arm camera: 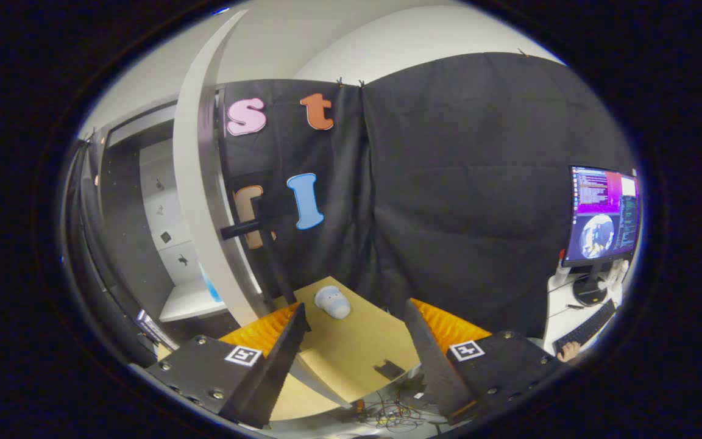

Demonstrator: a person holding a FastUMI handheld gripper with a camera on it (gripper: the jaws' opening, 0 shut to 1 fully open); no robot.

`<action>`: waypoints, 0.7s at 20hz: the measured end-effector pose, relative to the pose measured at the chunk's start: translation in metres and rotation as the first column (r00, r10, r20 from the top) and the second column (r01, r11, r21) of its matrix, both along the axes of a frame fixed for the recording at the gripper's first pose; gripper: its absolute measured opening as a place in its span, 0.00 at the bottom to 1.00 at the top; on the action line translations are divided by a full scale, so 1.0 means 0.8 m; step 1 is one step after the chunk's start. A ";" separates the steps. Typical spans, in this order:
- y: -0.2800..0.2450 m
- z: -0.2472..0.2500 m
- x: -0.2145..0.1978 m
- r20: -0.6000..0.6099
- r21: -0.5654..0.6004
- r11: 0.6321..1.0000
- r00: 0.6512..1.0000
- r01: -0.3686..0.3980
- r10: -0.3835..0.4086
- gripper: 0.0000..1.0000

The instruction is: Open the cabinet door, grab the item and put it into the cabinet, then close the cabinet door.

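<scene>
So the biggest thing here is the black cloth wall (479, 183) running across the far side of the booth. On the left stands the white cabinet (171, 244), and its door (195, 183) is already swung open, edge-on toward the camera, with a dark bar handle (240, 230) sticking out of it. Inside you can see white shelves and something blue on the lower one, too hidden by the door to say what it is. The tan table (351, 353) sits just right of the cabinet, below the cloth. Far off to the right there's a monitor (604, 213) that's switched on, a black keyboard (585, 329) near it and a person's hand (568, 350) resting by the keyboard. The gripper (357, 326) has its jaws spread wide with nothing between them, just hanging over the near edge of the table. The item, a small pale grey-blue toy (333, 302), lies on the far end of the table, beyond the fingers and a bit toward the left one, close to the open door. There's also a small dark patch (389, 369) on the table nearer the jaws, and a tangle of cables (387, 414) on the floor below.
</scene>
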State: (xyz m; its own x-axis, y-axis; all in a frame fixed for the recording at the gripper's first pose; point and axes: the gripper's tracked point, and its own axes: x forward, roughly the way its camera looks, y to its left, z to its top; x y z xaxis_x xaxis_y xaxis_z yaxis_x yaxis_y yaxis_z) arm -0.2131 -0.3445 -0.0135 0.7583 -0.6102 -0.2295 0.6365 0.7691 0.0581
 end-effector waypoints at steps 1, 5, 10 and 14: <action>0.001 0.002 0.000 -0.005 -0.007 1.000 1.000 -0.016 0.016 0.96; 0.005 0.005 0.008 -0.026 -0.048 0.997 0.998 -0.063 0.061 0.96; 0.011 0.005 0.010 -0.034 -0.057 0.993 0.995 -0.100 0.098 0.96; 0.040 0.003 0.023 -0.040 -0.045 0.982 0.983 -0.182 0.180 0.96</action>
